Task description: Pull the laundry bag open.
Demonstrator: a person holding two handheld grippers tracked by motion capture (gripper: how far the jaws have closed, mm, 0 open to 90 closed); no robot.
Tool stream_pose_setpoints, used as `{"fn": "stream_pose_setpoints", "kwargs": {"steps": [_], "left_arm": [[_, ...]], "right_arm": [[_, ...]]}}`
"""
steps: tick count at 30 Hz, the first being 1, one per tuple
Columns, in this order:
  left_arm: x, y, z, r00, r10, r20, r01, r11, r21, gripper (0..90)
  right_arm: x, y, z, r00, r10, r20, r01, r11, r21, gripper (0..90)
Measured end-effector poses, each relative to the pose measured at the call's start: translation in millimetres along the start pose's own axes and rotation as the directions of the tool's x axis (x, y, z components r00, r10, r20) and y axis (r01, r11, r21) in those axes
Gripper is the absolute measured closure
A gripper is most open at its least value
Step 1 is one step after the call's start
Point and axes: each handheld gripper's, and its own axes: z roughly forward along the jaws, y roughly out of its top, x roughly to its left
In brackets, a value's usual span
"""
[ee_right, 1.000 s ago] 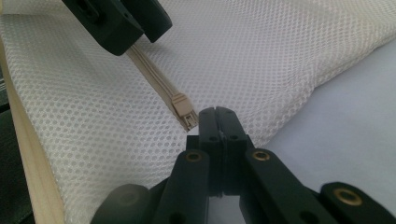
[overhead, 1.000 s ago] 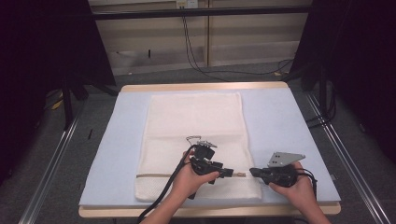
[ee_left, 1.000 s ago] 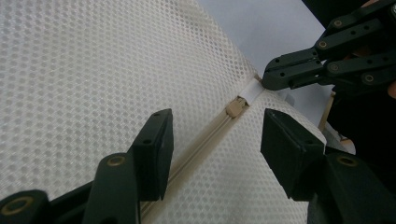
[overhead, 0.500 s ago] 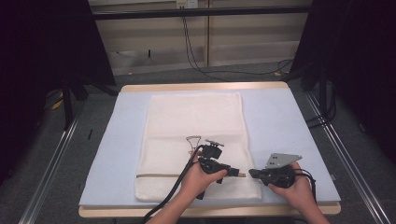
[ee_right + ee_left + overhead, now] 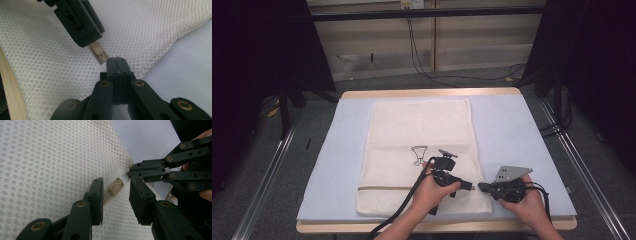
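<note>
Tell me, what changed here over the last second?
The left tool slid rightward along the mesh bag toward the right tool. Its jaws have just been closing around the zipper pull, not yet pressing it. The right tool stayed shut on the bag's edge; the bag lay flat.

Left gripper (image 5: pixel 466 187) low near the table's front edge, jaws just closing, pads not yet pressing. Right gripper (image 5: pixel 482 187) tip to tip with it, jaws clamped together.

- one white mesh laundry bag (image 5: pixel 419 150)
- one beige zipper pull (image 5: pixel 116 187)
- two black handheld grippers: left gripper (image 5: pixel 472 188), right gripper (image 5: pixel 480 187)
- one pale blue table mat (image 5: pixel 522 135)
</note>
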Motion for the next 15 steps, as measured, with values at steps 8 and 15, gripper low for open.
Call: {"fn": "stream_pose_setpoints", "kwargs": {"steps": [8,15], "left_arm": [[-0.9,3.0,9.4,0.9979,-0.063,0.019,0.062,0.9978,0.021,71.8],[-3.6,4.4,16.8,0.9959,-0.089,0.016,0.088,0.9959,0.017,76.7]], "right_arm": [[-0.1,-0.6,0.1,0.9999,0.015,0.003,-0.015,1.000,-0.004,90.0],[-0.4,-0.8,0.2,0.9998,0.020,0.000,-0.020,1.000,-0.006,90.0]]}}
